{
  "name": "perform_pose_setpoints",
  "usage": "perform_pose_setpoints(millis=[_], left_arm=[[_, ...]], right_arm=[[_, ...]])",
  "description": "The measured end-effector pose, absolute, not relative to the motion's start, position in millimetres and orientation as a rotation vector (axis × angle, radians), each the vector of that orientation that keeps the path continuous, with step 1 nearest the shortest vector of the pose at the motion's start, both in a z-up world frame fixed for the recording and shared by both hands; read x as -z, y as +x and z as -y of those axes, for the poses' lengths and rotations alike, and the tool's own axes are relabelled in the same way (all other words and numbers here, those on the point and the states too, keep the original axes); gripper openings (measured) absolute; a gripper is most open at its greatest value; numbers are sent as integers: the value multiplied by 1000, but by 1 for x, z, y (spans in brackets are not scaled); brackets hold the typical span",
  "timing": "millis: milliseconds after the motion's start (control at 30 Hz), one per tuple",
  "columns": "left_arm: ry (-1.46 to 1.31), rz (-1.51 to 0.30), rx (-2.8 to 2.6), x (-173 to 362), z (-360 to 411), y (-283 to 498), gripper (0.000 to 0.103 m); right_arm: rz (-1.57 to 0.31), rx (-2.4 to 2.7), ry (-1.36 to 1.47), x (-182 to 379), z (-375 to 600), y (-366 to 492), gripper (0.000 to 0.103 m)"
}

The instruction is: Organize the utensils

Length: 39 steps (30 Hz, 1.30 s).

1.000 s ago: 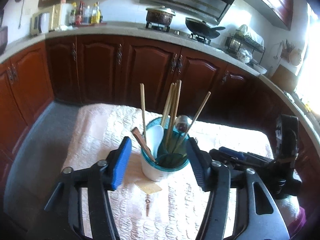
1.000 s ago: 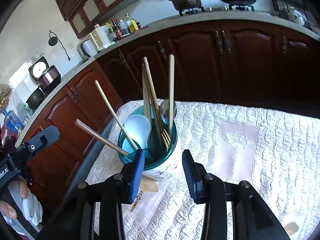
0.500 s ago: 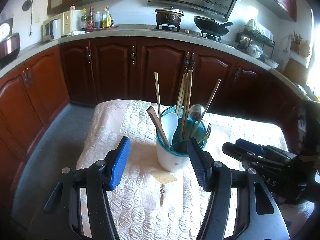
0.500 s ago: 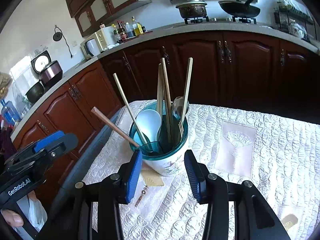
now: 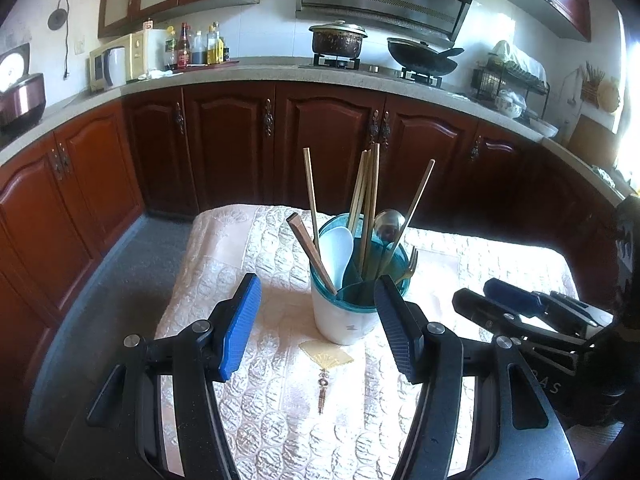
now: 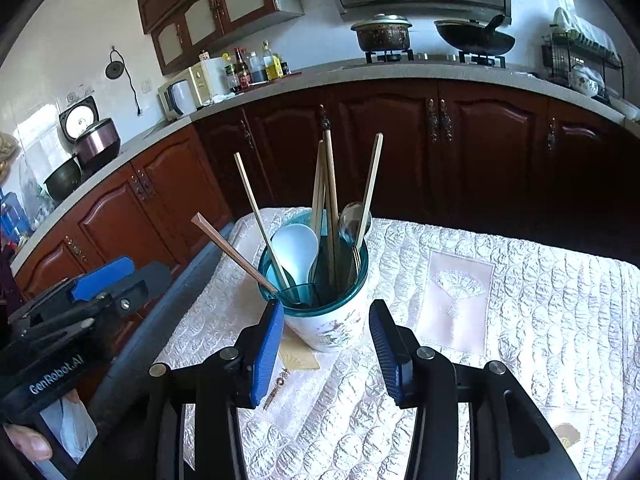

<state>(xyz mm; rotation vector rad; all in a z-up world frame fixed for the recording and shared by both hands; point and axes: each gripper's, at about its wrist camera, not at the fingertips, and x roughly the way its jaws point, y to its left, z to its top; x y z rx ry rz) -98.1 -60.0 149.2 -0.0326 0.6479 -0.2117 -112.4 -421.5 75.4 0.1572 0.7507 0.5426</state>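
Tabletop, quilted pale cloth over it, carries the utensil holder near the middle. From my left tool the holder sits just ahead, between the lines of the two blue pads but beyond their tips, not touched; this tool is spread wide and empty. From my right tool the holder stands close in front of the gap, pads apart on either side, nothing pinched. I see each tool from the other's camera, off to the side.

Holder: white cup body with a faint floral print, teal translucent rim insert. Upright in it: several pale wooden chopsticks, a darker wooden handle leaning left, a white plastic spoon, a metal spoon, a gold fork.

Lettering "GenRobot.AI" readable on the left tool's body in the right view.
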Motion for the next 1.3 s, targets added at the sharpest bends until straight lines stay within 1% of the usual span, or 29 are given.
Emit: perform_pose_setpoints(millis=[200, 633, 767, 1300], left_arm=[[-6, -633, 188, -150, 65, -101, 59], [29, -623, 154, -145, 70, -99, 59], [27, -629, 149, -143, 70, -96, 59], [30, -652, 137, -135, 71, -89, 59]], right_arm=[[-732, -535, 149, -79, 422, -115, 49], [-729, -520, 137, -79, 419, -112, 49], [-728, -508, 140, -78, 420, -110, 56], [-758, -495, 128, -71, 416, -99, 57]])
